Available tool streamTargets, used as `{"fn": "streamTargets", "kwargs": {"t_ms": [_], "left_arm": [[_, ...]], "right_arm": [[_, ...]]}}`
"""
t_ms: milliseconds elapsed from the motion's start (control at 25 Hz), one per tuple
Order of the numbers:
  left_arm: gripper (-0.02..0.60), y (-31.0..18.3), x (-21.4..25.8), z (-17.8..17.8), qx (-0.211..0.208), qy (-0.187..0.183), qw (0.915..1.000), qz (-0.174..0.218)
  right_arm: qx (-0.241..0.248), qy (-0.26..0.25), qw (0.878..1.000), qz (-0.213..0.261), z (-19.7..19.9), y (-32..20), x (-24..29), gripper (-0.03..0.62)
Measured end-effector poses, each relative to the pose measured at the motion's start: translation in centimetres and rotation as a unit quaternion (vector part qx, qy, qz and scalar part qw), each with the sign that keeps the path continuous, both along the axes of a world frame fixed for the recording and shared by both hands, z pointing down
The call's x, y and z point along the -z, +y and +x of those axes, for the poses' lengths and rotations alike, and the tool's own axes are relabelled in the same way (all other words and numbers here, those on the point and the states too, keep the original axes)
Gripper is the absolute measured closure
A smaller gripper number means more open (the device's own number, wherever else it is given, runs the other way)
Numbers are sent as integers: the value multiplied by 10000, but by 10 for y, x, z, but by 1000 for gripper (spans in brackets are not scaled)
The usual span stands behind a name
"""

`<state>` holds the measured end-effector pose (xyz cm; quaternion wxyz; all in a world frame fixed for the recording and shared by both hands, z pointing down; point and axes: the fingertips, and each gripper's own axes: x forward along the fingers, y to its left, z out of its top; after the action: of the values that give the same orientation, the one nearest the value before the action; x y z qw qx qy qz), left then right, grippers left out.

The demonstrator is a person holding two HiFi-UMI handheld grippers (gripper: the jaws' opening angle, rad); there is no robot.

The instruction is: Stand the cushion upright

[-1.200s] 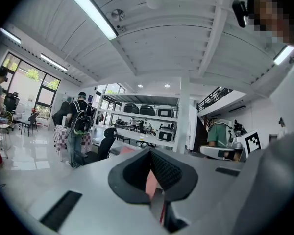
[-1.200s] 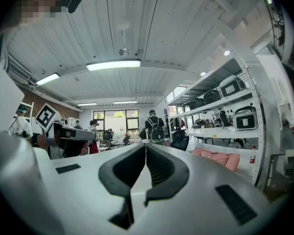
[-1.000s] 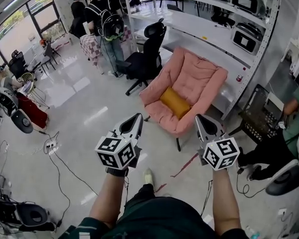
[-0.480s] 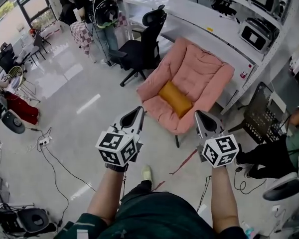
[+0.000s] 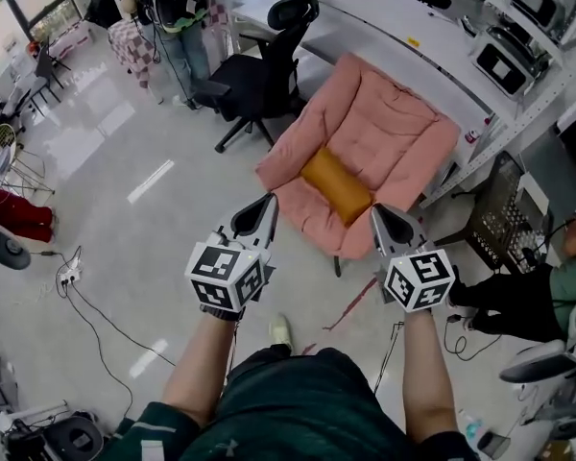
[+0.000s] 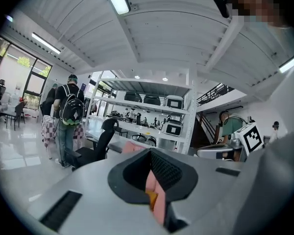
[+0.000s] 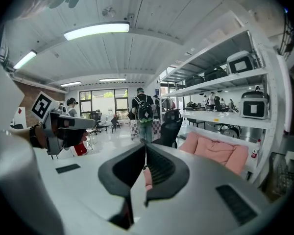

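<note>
Orange cushion (image 5: 336, 184) lying flat on the seat of the pink padded chair (image 5: 394, 128), just right of centre in the head view, long side running from upper left to lower right. Not yet upright, and untouched.

Left gripper (image 5: 267, 202) low and left of centre, right gripper (image 5: 378, 211) low and right of centre. Both aimed up-frame at the chair, well short of the cushion. Left jaws together at the tips and clamped on nothing, with only a sliver of pink and orange showing through the slot behind them. Right jaws likewise pressed together and empty, with a thin line of pink in the slot.

Judged by look: small, plump and fabric-covered, so most likely light and soft. Easy to lift, but prone to sag or fold if pinched at one corner. Cloth cover probably grippy rather than slippery, and nothing fragile about it. Seat padding underneath equally soft, so little firm ground to stand on.

Best hold, probably: jaws opened first, then one gripper on each short end, biting deep enough to catch the filling and not just the cover. Then tipped up onto a long edge and leaned against the chair's back for support. Main risk: slumping forward once let go.
</note>
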<state>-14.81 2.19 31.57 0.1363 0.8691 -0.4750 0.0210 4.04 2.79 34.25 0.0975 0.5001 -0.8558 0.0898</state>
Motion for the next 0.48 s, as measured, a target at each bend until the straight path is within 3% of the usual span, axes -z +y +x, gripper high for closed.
{"fn": "streamTargets", "kwargs": {"t_ms": [480], "left_arm": [[575,-78,-41,-8,-53,93,9996,-242]], "right_arm": [[154,418,9979,-469,-20,-86,-49,588]]}}
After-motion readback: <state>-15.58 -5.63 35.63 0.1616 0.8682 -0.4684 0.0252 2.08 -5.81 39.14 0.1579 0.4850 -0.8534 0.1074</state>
